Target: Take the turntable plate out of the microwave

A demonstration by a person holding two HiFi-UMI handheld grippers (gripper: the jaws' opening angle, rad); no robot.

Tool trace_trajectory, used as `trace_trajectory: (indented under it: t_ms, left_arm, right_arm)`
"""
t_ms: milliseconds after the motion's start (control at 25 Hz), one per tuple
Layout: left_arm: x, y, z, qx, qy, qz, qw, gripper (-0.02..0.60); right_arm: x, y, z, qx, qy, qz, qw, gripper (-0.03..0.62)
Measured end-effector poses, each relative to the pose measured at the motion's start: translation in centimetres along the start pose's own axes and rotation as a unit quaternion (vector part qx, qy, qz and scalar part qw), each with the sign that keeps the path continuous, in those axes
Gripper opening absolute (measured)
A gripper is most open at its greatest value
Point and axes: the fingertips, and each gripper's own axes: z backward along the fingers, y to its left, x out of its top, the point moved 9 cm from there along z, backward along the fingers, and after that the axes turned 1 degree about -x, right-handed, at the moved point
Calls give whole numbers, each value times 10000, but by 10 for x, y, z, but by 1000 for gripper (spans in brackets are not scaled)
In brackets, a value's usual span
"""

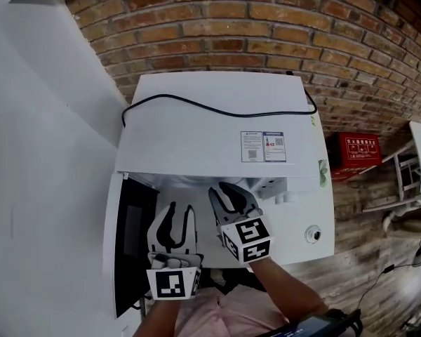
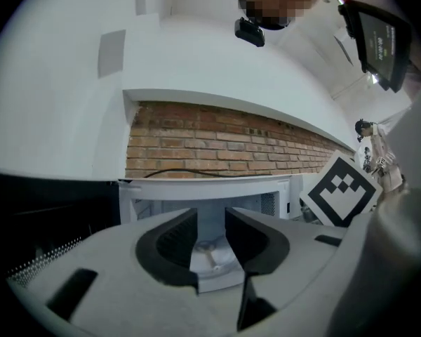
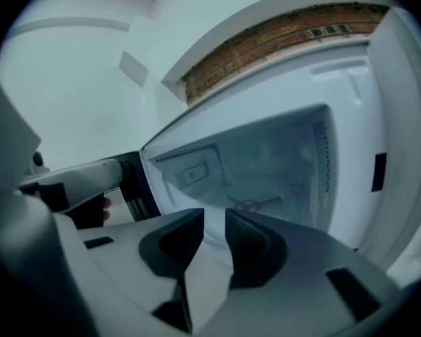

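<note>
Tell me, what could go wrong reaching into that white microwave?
The round glass turntable plate lies flat inside the white microwave, so it might slip from the jaws and break. The left gripper and right gripper, both open, sit close together at the opening and could bump each other or the open black-windowed door.

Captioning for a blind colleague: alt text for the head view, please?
The left hand-held gripper and right hand-held gripper, both open and empty, point into a white microwave whose door stands open at the left. A black cable lies across its top, brick wall behind.
</note>
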Motion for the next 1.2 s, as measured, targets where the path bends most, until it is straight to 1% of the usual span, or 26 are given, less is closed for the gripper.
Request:
trace_trajectory:
  t_ms: [320,440,600,640,680,720,840,1000,1080,1120,1160,1200]
  left_arm:
    - [-45,23,-4,-98,389,437,9982,129]
    - [-52,29,-6,-165,528,597,9967,127]
    - [-56,36,-5,-191,632,678,9955,127]
    - [-57,36,-5,-202,667,718,9950,126]
    - [-57,37,-5,-215,689,744,9946,126]
    - [-57,37,-5,-227,697,759,9944,126]
    - [-57,39,-4,-253,684,780,9943,126]
    - [-55,39,-3,-283,683,803,9940,126]
    - [-55,41,-3,-291,574,713,9954,126]
    - [-54,41,-3,-301,533,661,9959,126]
    - [-54,42,-3,-306,532,634,9961,126]
    - [-54,42,-2,-305,547,629,9961,126]
  right_arm:
    - [-21,-12,-50,-526,417,185,9976,100]
    - [-25,-16,-62,-655,593,219,9958,98]
    - [-33,-20,-74,-825,919,276,9920,87]
    - [-34,-20,-74,-878,971,368,9907,41]
    - [-35,-19,-73,-904,1004,466,9897,14]
    - [-35,-18,-72,-900,1027,545,9891,9]
    - [-36,-8,-68,-815,1075,641,9888,9]
    - [-40,-5,-63,-865,1052,620,9887,9]
    - [-42,-7,-61,-823,994,421,9907,22]
    - [-43,-9,-58,-783,909,159,9927,68]
    - [-45,-10,-53,-751,782,-203,9939,97]
    - [-46,-11,-46,-727,641,-629,9933,106]
